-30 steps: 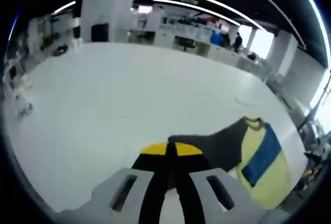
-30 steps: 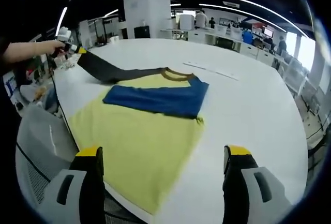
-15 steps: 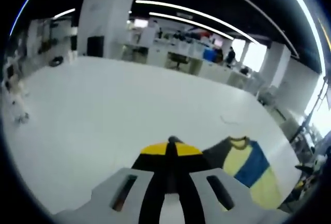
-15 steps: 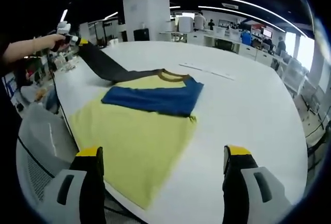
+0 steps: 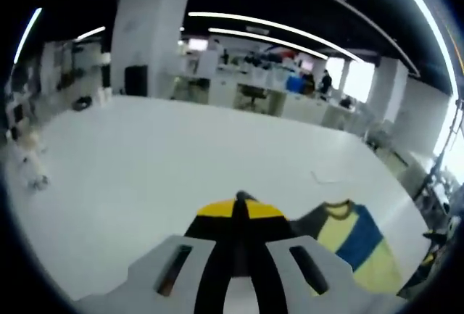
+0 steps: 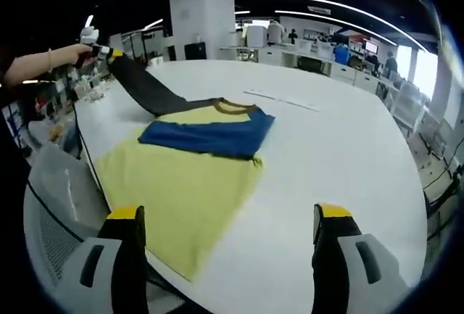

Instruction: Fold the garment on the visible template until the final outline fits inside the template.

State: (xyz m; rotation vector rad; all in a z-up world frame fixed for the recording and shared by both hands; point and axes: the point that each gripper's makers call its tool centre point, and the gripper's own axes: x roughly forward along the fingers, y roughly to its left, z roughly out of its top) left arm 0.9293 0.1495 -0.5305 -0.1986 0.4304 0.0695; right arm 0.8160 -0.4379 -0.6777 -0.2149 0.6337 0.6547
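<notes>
In the right gripper view the right claw (image 6: 227, 238) stands wide open with nothing between its jaws, hovering above the near edge of the tabletop (image 6: 348, 162). It looks parked there, waiting its turn while the other hand works.

Just beyond it lies the shirt (image 6: 185, 183), yellow in the body with a blue band (image 6: 206, 134) across the chest and a brown collar (image 6: 232, 104). The near hem hangs at or over the tabletop edge beside a grey chair (image 6: 54, 205). From the collar end a dark sleeve (image 6: 145, 89) rises taut off the tabletop to the left claw (image 6: 109, 51), held up in the person's hand (image 6: 76, 54). The sleeve is lifted, I judge, so it can be carried across the body for a fold.

In the left gripper view the left claw (image 5: 239, 209) has its yellow tips pressed together on the dark sleeve cloth (image 5: 239, 238), which shows as a thin strip between the jaws. To the right lies the rest of the shirt (image 5: 355, 245), its lower part cut off at the edge of the picture.

No template outline can be made out on the tabletop in either view. A thin pale strip (image 6: 283, 99) lies past the collar; what it is I cannot tell. Far off are desks and a white pillar (image 6: 203, 13).
</notes>
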